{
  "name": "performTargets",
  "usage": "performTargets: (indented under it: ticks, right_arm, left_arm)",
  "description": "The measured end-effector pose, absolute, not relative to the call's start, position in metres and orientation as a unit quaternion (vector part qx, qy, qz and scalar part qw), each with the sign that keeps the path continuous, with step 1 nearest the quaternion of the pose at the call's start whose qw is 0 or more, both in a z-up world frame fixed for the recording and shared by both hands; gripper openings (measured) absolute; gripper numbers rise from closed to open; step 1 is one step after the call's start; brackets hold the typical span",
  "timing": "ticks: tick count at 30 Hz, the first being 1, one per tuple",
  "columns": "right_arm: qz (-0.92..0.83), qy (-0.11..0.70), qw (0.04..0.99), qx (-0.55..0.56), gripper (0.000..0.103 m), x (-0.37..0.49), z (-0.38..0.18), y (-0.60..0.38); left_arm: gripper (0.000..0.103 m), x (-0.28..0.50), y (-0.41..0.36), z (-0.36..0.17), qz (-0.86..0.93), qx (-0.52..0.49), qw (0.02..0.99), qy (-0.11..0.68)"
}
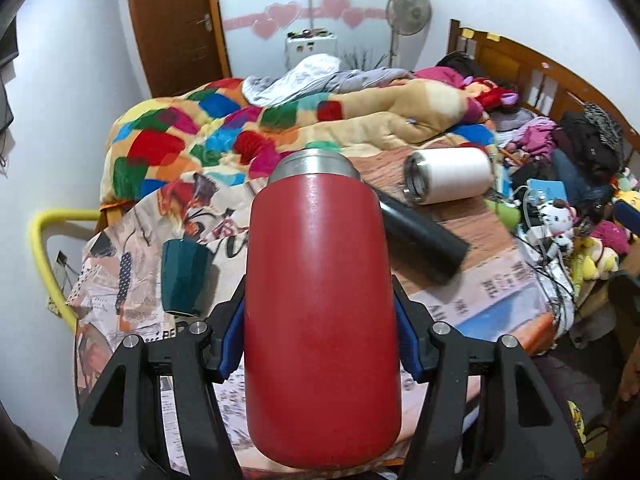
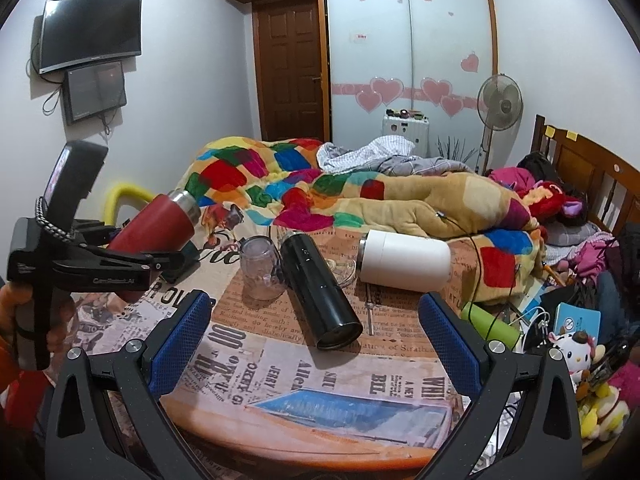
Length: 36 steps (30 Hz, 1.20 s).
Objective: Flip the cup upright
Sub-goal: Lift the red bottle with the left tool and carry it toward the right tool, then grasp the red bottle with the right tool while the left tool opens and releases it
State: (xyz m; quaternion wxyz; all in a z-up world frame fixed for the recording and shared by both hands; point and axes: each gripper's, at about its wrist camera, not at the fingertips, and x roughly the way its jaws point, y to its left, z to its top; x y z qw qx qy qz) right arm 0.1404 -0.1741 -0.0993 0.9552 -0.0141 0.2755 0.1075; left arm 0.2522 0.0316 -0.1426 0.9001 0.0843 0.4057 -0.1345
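Observation:
My left gripper point(image 1: 320, 332) is shut on a red flask point(image 1: 322, 312) with a steel neck and holds it in the air, tilted, above the table's left side; it also shows in the right wrist view point(image 2: 160, 220). A black flask point(image 2: 320, 292) and a white cup point(image 2: 406, 260) lie on their sides on the table. A clear glass mug point(image 2: 260, 264) stands beside the black flask. A dark green cup point(image 1: 184, 276) stands mouth down at the left. My right gripper point(image 2: 316, 336) is open and empty, low over the table's front.
The round table point(image 2: 280, 420) has a newspaper-print cloth. A bed with a colourful blanket point(image 2: 320, 188) lies behind it. Toys, cables and a green bottle point(image 2: 490, 324) crowd the right edge. A yellow rail point(image 1: 44, 256) is at the left.

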Motion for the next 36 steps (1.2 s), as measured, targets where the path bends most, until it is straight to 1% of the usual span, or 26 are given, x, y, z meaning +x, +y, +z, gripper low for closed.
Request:
performTargets:
  ticks: [4,9,19,24,30,36]
  right_arm:
    - [0.105,0.271,0.957,-0.016,0.103,0.130,-0.098,-0.180]
    - [0.100,0.277,0.956,-0.014,0.103,0.125,-0.103,-0.189]
    - [0.083,0.305,0.949,-0.008,0.103,0.128,-0.120,-0.208]
    - [0.077,0.323,0.943,-0.003,0.103,0.133,-0.132,-0.215]
    - [0.073,0.340,0.938,-0.006,0.103,0.137,-0.143,-0.214]
    - [0.075,0.355,0.932,-0.008,0.103,0.142,-0.151,-0.213]
  left_arm:
    - [0.062,0.238,0.010,-0.139,-0.151,0.097,0.899,0.400]
    - [0.062,0.229,-0.014,-0.154,-0.177,0.091,0.887,0.417]
    - [0.062,0.233,-0.053,-0.229,-0.200,0.081,0.848,0.484]
    - [0.062,0.242,-0.063,-0.264,-0.186,0.093,0.839,0.503]
    - [0.062,0.250,-0.068,-0.293,-0.179,0.075,0.828,0.526]
    - [0.062,0.248,-0.074,-0.298,-0.181,0.084,0.830,0.521]
